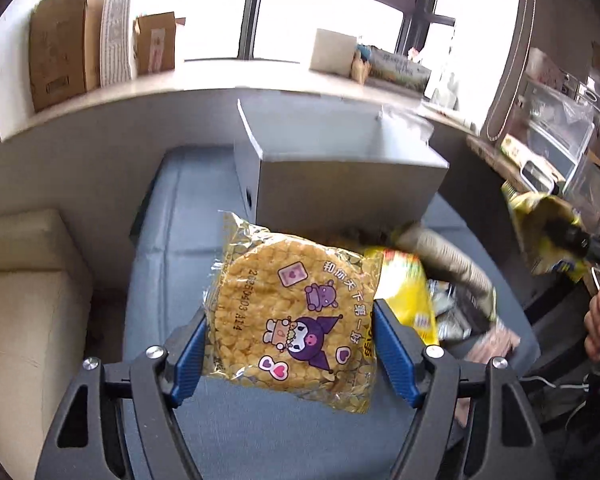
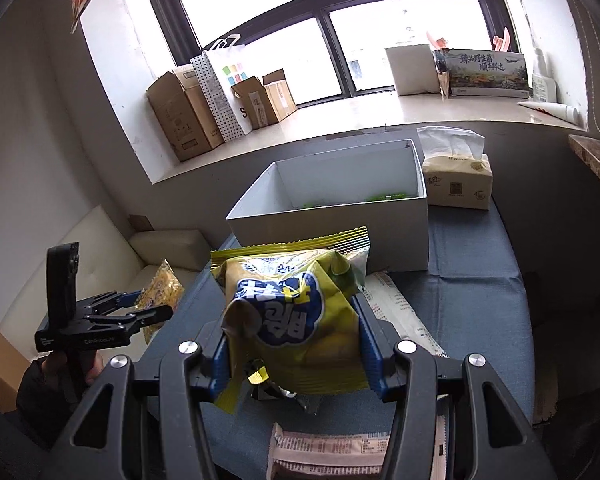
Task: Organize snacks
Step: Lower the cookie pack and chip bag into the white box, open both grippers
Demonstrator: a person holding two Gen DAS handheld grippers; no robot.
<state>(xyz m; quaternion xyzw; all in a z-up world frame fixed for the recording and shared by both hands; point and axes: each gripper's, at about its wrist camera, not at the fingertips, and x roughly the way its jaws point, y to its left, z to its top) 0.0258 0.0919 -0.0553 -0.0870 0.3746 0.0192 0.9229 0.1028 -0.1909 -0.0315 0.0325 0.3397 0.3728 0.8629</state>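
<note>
Your left gripper (image 1: 290, 346) is clamping the clear cartoon-printed rice-cracker packet (image 1: 292, 312); your right gripper (image 2: 296, 354) is pinching the yellow-green crisp bag (image 2: 296, 312), both lifted short of the nearly empty white cardboard box (image 2: 332, 216); several packets (image 2: 404, 312) are still lying on the blue table

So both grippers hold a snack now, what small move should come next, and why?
Probably carry the right gripper forward and over the white box. It is shut on the yellow bag, which is lifted, and the open box stands right ahead. The left gripper, shut on the cracker pack, can follow.
</note>
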